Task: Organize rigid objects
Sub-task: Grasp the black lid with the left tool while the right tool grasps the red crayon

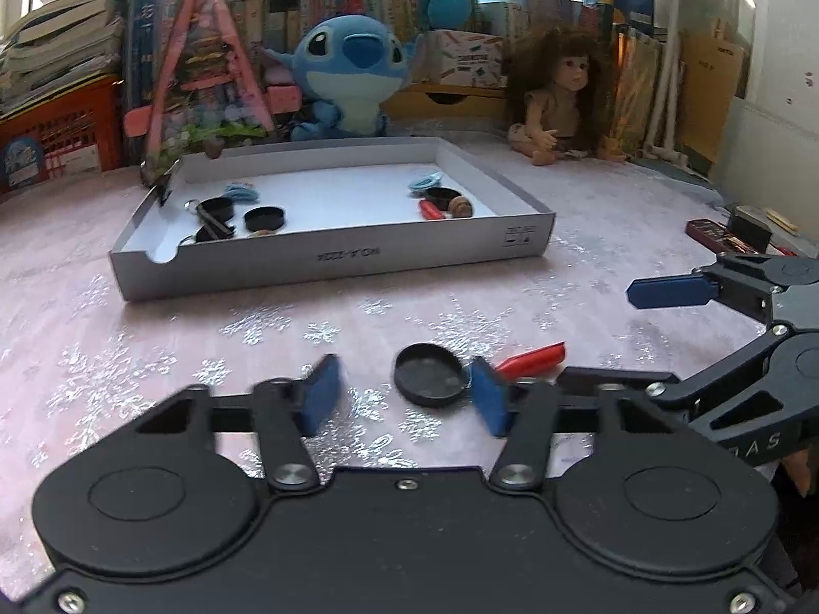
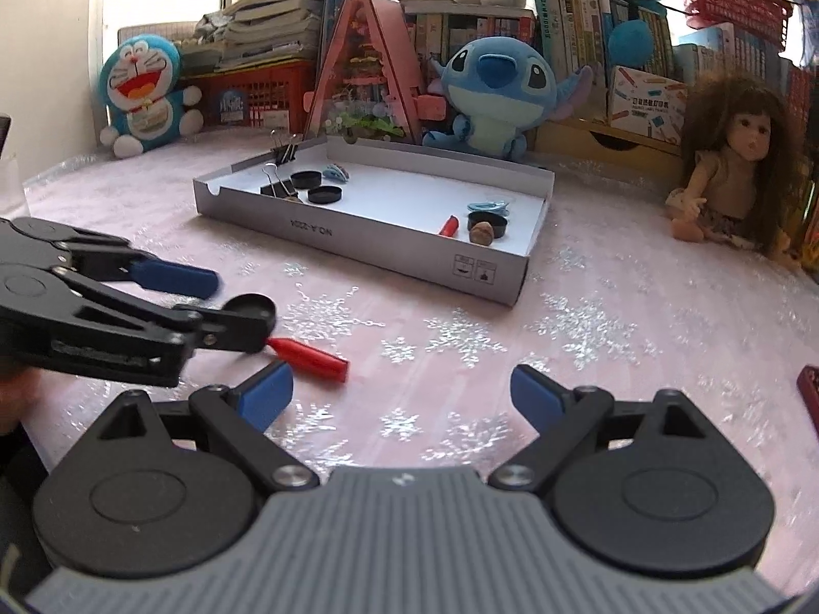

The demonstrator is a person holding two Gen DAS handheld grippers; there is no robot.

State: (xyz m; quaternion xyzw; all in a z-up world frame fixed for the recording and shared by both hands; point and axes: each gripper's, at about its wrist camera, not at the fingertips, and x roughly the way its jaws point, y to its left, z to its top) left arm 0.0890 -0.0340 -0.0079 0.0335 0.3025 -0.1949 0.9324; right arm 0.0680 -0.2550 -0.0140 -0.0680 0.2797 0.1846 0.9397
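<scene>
A black round lid lies on the pink cloth, with a red cap-like piece just to its right. My left gripper is open, its blue pads on either side of the lid's near edge, low over the cloth. In the right wrist view the left gripper reaches in from the left over the lid and the red piece. My right gripper is open and empty, to the right of the red piece. The grey cardboard tray behind holds lids, binder clips, a red piece and a walnut.
A Stitch plush, a doll, a pink triangular model house and stacked books line the back. A Doraemon plush sits at the far left. Dark small boxes lie at the right edge.
</scene>
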